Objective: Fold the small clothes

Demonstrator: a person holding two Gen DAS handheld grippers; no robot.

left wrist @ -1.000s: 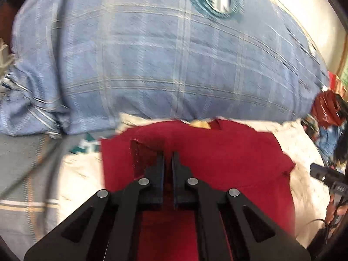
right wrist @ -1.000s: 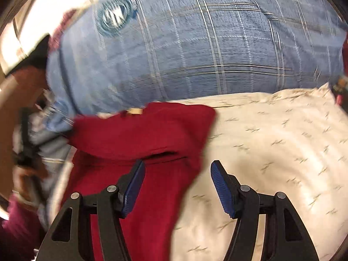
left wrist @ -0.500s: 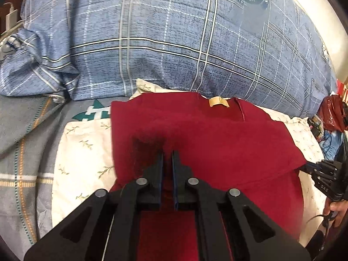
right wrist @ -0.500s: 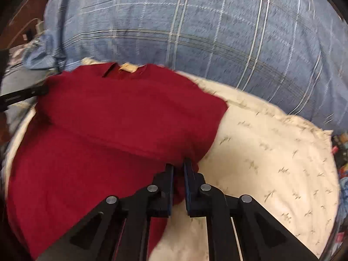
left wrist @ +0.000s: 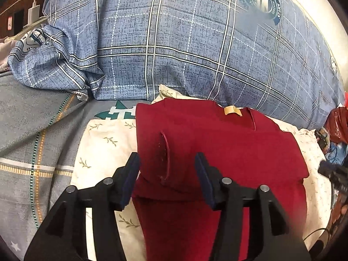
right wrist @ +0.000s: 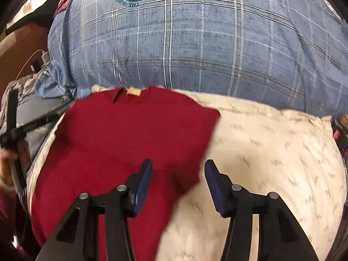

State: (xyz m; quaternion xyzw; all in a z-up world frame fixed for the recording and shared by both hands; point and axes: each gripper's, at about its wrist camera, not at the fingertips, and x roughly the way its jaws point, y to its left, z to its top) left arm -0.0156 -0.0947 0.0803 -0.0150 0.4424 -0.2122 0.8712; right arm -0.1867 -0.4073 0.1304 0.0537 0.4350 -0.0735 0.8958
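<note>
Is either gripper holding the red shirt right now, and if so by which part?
Nothing is held. Both the left gripper and right gripper have jaws opening, pads clear of the red shirt.

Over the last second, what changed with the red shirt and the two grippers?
Both grippers pinched the red shirt half a second ago; now the left gripper and right gripper are opening, letting go. The shirt's upper part now lies folded flat on the cream pillow. The blue plaid duvet stayed put.
</note>
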